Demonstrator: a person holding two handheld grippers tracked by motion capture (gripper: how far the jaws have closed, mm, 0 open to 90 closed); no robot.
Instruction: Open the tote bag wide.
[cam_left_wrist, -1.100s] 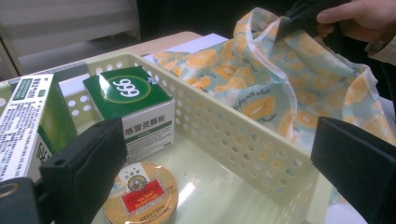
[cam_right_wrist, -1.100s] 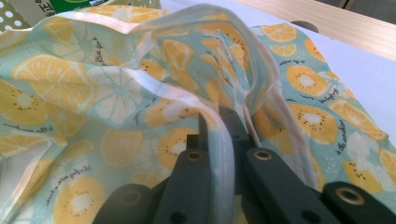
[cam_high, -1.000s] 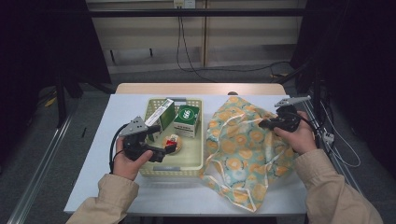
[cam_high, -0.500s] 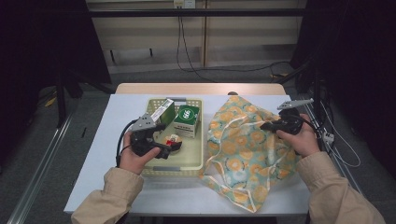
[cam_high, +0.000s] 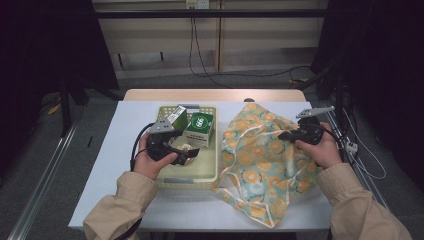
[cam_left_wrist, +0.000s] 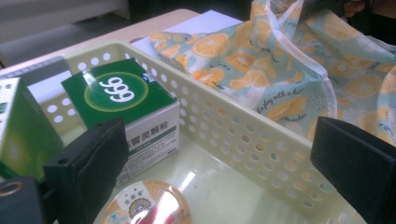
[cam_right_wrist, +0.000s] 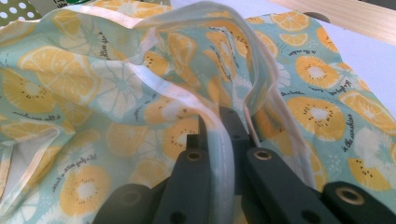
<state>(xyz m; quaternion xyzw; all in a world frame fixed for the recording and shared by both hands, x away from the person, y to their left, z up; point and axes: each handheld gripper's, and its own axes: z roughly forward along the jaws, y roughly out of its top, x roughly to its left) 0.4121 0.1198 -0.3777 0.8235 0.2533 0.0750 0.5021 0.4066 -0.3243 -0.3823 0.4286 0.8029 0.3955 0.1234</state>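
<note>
1. Near edge, lower frame of the high view: two sleeved forearms enter from the bottom. The white tabletop (cam_high: 115, 165) carries a pale yellow perforated basket (cam_high: 192, 176) at centre-left and an orange-print fabric bag (cam_high: 260, 165) at centre-right.

2. Left gripper (cam_high: 182, 152): since the earlier high-view frames it has travelled from the basket's left edge inward, toward frame centre, and now hangs over the basket floor. Its jaws stand wide apart with nothing between the pads; in the left gripper view they bracket a small round sealed cup (cam_left_wrist: 147, 205) at the bottom of that frame. Judgement: this is the approach to a pick, and the cup is the likely item.

3. Right gripper (cam_high: 290, 135): unchanged in place against the earlier frames. Its jaws are closed on the white trim (cam_right_wrist: 219, 154) of the bag, lifting the mouth edge, as the right gripper view shows. Judgement: it holds the bag open to receive items.

4. Farther into the basket: a green-and-white box marked 999 (cam_high: 200, 125) lies toward the far wall, with a second green box (cam_high: 175, 117) leaning just beside it, upper left of the basket.

5. Implication: no item has been gripped; the cup remains on the basket floor, and the transfer to the bag is not yet begun.
</note>
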